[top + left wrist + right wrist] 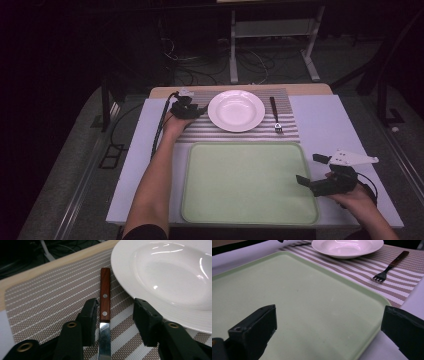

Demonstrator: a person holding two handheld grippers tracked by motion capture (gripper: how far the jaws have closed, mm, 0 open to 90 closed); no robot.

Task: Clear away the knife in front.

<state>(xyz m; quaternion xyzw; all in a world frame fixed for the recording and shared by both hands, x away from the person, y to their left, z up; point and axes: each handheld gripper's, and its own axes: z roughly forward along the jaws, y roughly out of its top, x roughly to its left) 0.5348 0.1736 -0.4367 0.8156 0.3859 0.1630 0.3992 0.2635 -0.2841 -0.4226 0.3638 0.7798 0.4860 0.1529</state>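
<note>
A knife with a red-brown wooden handle (pixel 105 295) lies on the striped placemat (pixel 50 302), just left of the white plate (pixel 170 277). My left gripper (pixel 115 308) straddles the knife where handle meets blade. Its left jaw is close against the handle and the right jaw stands apart, near the plate's rim. In the high view the left gripper (pixel 192 111) sits beside the plate (pixel 236 110). My right gripper (pixel 310 170) hovers open over the right edge of the green tray (pixel 247 182), with nothing between its jaws.
A fork (pixel 275 115) with a dark wooden handle lies on the placemat (pixel 240 134) to the right of the plate, tines toward me. The green tray (pixel 299 302) is bare. White table surface flanks the tray on both sides.
</note>
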